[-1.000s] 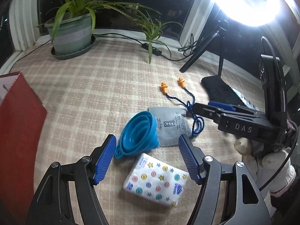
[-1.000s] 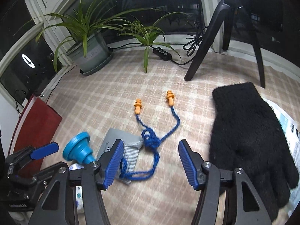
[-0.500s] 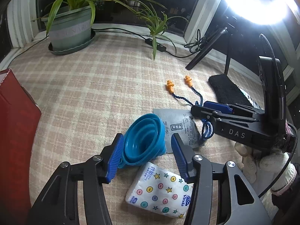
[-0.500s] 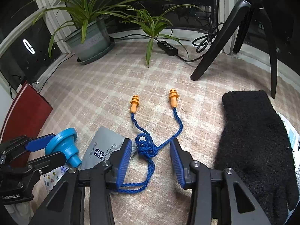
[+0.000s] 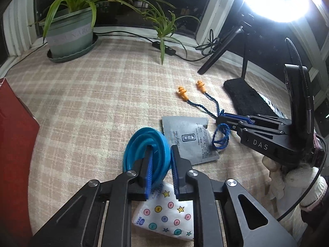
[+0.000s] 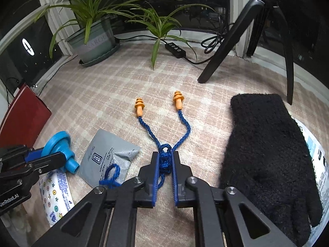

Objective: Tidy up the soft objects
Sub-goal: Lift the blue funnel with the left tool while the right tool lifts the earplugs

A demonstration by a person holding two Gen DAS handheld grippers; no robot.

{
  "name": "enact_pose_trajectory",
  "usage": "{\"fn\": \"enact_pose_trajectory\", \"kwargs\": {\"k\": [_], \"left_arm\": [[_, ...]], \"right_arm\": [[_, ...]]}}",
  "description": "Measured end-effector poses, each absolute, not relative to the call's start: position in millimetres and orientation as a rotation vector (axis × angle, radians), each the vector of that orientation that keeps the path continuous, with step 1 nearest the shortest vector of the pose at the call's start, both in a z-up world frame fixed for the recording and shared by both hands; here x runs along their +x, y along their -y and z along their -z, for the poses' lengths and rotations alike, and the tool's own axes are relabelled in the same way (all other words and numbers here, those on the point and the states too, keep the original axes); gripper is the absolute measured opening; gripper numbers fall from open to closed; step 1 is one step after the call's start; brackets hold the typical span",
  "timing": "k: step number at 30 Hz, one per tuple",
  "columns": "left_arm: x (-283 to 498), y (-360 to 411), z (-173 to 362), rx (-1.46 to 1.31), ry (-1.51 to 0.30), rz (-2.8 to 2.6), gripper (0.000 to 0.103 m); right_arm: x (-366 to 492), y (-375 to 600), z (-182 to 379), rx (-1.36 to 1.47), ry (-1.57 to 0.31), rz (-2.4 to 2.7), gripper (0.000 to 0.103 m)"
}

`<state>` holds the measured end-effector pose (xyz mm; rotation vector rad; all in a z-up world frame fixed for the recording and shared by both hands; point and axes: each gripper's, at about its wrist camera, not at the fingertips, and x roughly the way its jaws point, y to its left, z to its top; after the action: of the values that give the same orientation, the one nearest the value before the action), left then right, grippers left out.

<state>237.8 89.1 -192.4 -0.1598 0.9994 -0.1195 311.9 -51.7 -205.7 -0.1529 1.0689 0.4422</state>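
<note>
Left tool: jaws have just been closing and now pinch the rim wall of the blue collapsible funnel, one pad inside the bowl, one outside. The funnel sits low-centre in the left wrist view, over the edge of a star-printed tissue pack. Judged light, rubbery and yielding; the wall should fold under pressure, so a hold on the thicker rim looks sounder than one on the spout.

Right tool: jaws have likewise just been closing and now clamp the knot of the blue braided cord joining two orange earplugs. The knot lies low-centre in the right wrist view; the plugs lie above it on the checked surface. Judged near weightless and limp: the plugs and the loose loop would dangle and swing. The knot is the bulkiest point and the least likely to slip.

Surroundings: a grey foil sachet lies between the two tools, part of the cord resting on it. A black knit glove lies at right, soft and bulky. A red box stands at the left edge.
</note>
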Motion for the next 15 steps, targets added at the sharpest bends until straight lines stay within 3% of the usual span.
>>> {"fn": "enact_pose_trajectory", "kwargs": {"k": [15], "left_arm": [[224.5, -110.2, 168.0, -0.24, -0.94, 0.08, 0.009]], "right_arm": [[292.3, 63.7, 163.9, -0.088, -0.991, -0.459, 0.009]]}}
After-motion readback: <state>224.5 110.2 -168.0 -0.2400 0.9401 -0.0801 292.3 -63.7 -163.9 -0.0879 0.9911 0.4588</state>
